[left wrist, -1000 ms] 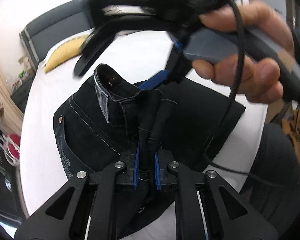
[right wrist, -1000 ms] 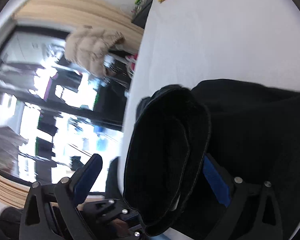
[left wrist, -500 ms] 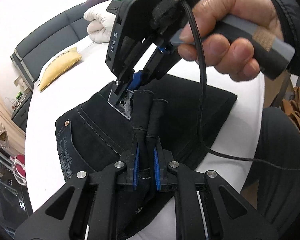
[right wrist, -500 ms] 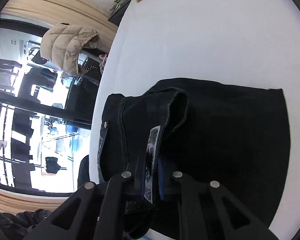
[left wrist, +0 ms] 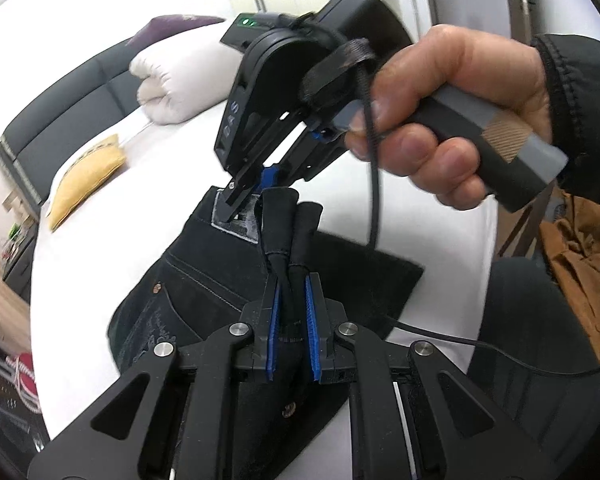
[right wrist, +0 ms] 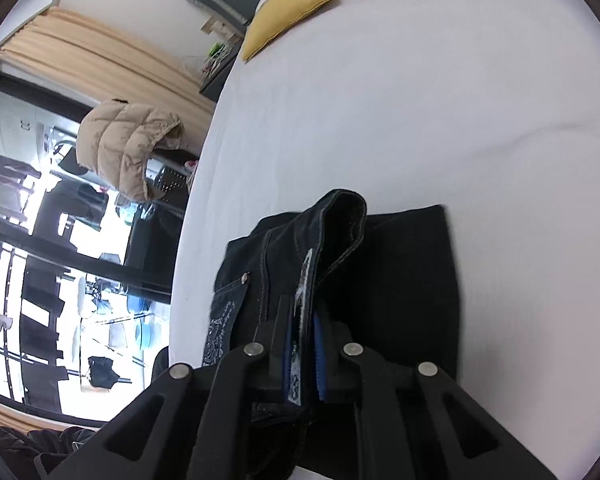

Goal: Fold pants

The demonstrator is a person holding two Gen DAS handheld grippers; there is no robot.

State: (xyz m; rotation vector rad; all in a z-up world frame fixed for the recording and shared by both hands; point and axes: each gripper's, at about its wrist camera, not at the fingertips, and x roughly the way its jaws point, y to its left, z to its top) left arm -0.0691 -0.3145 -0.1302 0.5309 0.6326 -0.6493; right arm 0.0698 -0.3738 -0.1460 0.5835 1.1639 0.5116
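Black jeans [left wrist: 204,280] lie folded on the white bed sheet [left wrist: 140,208], back pocket with pale stitching at the left. My left gripper [left wrist: 290,280] is pinching a bunched fold of the waist between its blue pads, the jaws still closing tighter. My right gripper [left wrist: 244,200], held by a person's hand [left wrist: 440,120], is shut on the waistband at the grey inner label just beyond that fold. In the right wrist view, that gripper [right wrist: 300,312] clamps the labelled waistband edge, and the jeans [right wrist: 404,280] spread to the right under it.
A yellow cushion [left wrist: 84,176] [right wrist: 292,4] and a rolled white duvet [left wrist: 176,80] lie at the far end of the bed. A black cable [left wrist: 374,200] hangs from the right gripper over the jeans. A beige puffer jacket [right wrist: 128,148] hangs beside the bed.
The right gripper, open around a fold of fabric a second ago, has shut on the waistband by the label. Both grippers have moved across the bed with the waist in them.
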